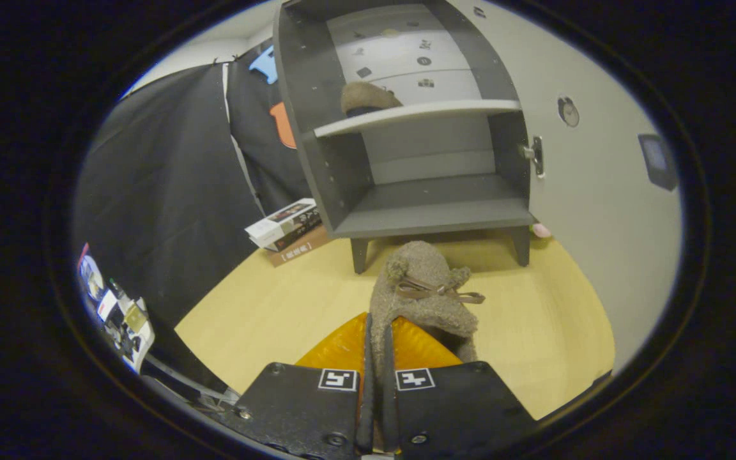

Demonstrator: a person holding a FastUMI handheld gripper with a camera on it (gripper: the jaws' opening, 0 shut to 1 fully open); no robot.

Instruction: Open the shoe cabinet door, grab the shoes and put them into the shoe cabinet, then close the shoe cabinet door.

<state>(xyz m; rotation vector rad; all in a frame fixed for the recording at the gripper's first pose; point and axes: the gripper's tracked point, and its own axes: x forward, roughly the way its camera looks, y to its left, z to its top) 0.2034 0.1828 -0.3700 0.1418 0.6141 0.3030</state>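
Right between the fingers of the gripper [374, 358] hangs a fuzzy brown shoe [424, 294], a plush slipper with two small round ears and a thin brown bow tied across its top. Both fingers press together on a narrow fold of its fabric at the near end, so the gripper is clamped on the shoe. Its long axis runs straight ahead along the fingers, away from the camera, with the eared, bowed end pointing toward the shoe cabinet [406, 128]; the far end tilts slightly to the right. It sits above the pale wooden floor [266, 306], just short of the cabinet's front legs.

That cabinet is grey, stands on short legs, and its inside is exposed: a middle shelf [416, 114] and a bottom shelf below it. On the middle shelf, toward the left, lies a second shoe [368, 98] of the same fuzzy brown, its dark sole showing underneath. At the cabinet's right edge a metal hinge [534, 154] joins the pale open door [591, 166], which swings out to the right.

Left of the cabinet, a small stack of boxes [288, 230] lies on the floor against the black cloth wall.
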